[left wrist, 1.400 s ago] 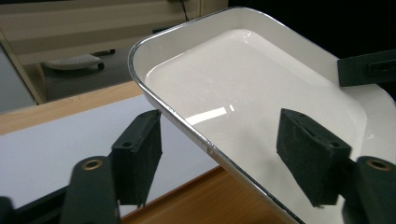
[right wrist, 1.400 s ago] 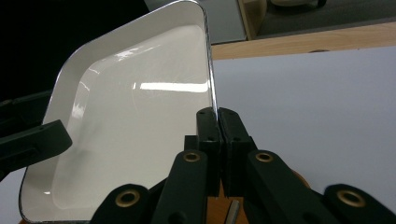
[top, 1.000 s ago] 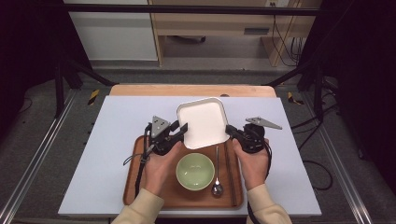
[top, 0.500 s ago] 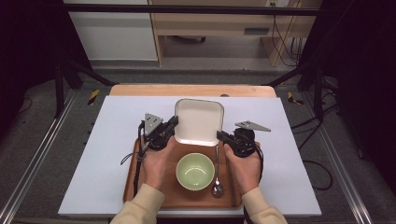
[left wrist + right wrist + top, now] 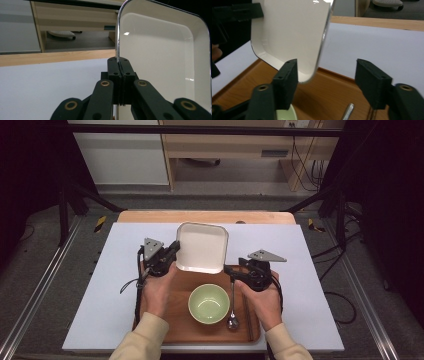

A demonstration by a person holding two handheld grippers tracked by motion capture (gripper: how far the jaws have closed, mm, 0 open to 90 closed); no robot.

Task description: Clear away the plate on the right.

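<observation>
As your right gripper had just been opening off the white square plate, which hung above the wooden tray's far edge, your left gripper stayed clenched on its rim, likely to carry it alone.

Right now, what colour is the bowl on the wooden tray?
Pale green, plain, no pattern. The bowl shows best in the high view.
</observation>
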